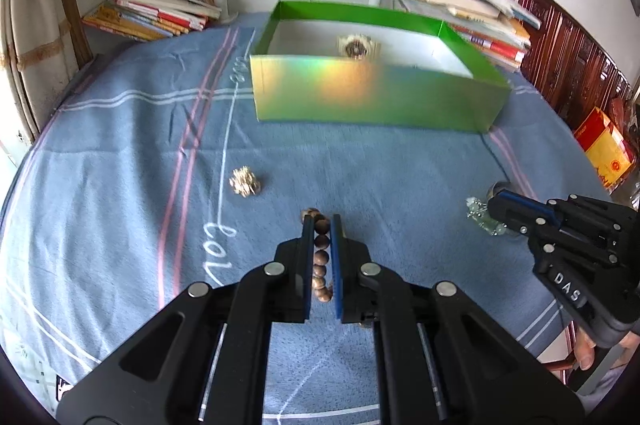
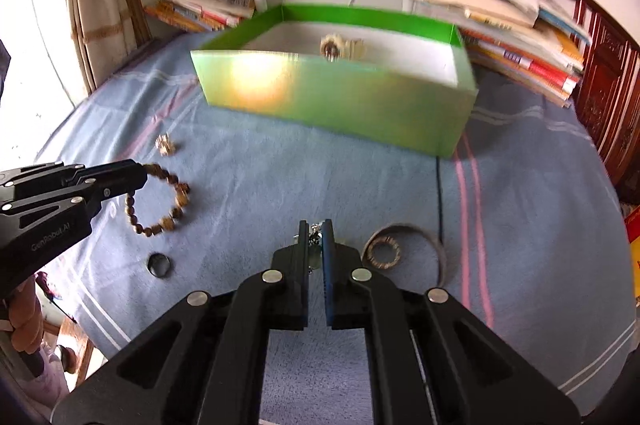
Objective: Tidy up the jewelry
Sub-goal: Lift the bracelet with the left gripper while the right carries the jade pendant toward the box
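My left gripper (image 1: 322, 219) is shut on a brown wooden bead bracelet (image 1: 321, 259), whose beads run between the fingers. In the right wrist view the bracelet (image 2: 160, 221) lies as a loop on the blue bedspread, with the left gripper (image 2: 142, 177) at its far-left side. My right gripper (image 2: 316, 224) is shut on a small pale green and silver trinket (image 2: 315, 237). The left wrist view shows that trinket (image 1: 478, 213) at the tips of the right gripper (image 1: 494, 203). An open green box (image 2: 340, 105) stands behind, holding one pale gold piece (image 2: 340, 47).
On the bedspread lie a crumpled gold piece (image 1: 245, 182), a black ring (image 2: 159, 264), a patterned bangle (image 2: 384, 251) and a thin grey band (image 2: 434, 245). Book stacks (image 1: 156, 13) and white desk legs stand beyond the box; a carved wooden headboard (image 2: 608, 97) is on the right.
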